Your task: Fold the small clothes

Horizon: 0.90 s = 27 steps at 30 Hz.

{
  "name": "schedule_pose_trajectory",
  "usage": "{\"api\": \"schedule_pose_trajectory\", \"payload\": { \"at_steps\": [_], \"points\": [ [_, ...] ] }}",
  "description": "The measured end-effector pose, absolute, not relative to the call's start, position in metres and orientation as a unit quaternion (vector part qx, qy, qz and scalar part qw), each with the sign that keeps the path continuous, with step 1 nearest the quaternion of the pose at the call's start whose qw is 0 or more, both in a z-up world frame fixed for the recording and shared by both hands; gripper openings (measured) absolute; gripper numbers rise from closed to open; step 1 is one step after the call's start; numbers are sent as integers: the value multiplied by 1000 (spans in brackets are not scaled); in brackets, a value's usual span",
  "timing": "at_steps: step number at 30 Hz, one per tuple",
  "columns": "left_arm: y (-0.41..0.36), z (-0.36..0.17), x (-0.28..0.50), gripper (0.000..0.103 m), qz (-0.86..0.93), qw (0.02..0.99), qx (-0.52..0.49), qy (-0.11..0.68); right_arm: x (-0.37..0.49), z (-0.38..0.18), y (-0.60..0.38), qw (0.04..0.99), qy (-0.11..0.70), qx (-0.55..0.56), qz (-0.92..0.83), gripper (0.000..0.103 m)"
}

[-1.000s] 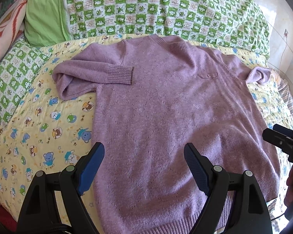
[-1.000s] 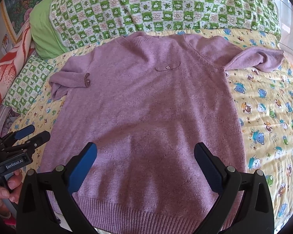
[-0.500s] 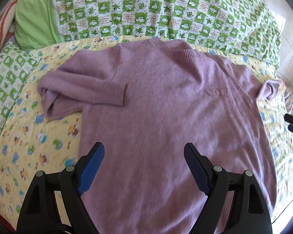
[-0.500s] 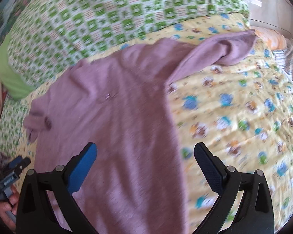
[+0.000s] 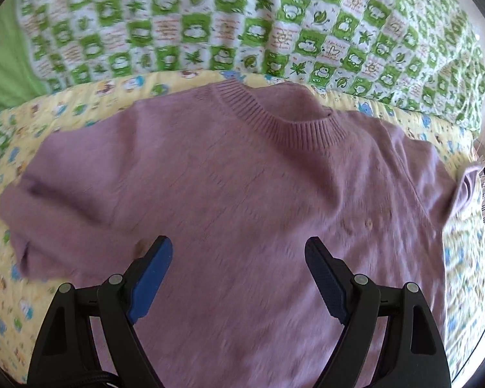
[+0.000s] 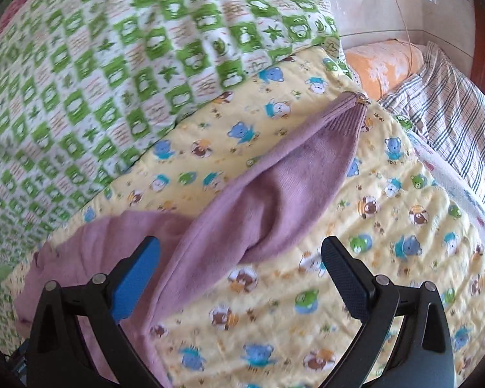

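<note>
Left wrist view: one purple sweater.

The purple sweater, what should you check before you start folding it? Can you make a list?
1. Purple sweater lies flat, front up, on the yellow bear quilt: ok.
2. Left tongs open and empty over the chest: ok.
3. Right tongs open and empty, aimed at the outstretched sleeve: ok.
4. That sleeve lies free on the quilt with its cuff reachable: ok.
5. Other sleeve tidy: not ok, it is bunched and doubled back.
6. Hem straight: cannot tell, it is out of view.
</note>
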<state>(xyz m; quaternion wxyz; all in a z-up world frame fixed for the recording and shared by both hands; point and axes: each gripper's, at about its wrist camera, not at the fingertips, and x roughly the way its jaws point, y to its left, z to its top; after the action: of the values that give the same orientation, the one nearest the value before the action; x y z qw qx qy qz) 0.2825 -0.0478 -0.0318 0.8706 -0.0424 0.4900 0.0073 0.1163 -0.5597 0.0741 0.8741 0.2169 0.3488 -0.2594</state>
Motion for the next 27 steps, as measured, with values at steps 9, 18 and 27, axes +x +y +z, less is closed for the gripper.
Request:
{"api": "schedule_pose_trajectory", "payload": {
  "at_steps": [9,18,27],
  "points": [
    [-72,-65,362,84,22,864,-15,503,173,44,-646,841,356,286,-290,54],
    [-55,-66,360,84,3,857,-50,513,174,110,-563,917,274,245,-156,6],
    [-3,-49,314,85,-42,850,-153,502,208,91,-275,886,385,135,220,52]
  ]
}}
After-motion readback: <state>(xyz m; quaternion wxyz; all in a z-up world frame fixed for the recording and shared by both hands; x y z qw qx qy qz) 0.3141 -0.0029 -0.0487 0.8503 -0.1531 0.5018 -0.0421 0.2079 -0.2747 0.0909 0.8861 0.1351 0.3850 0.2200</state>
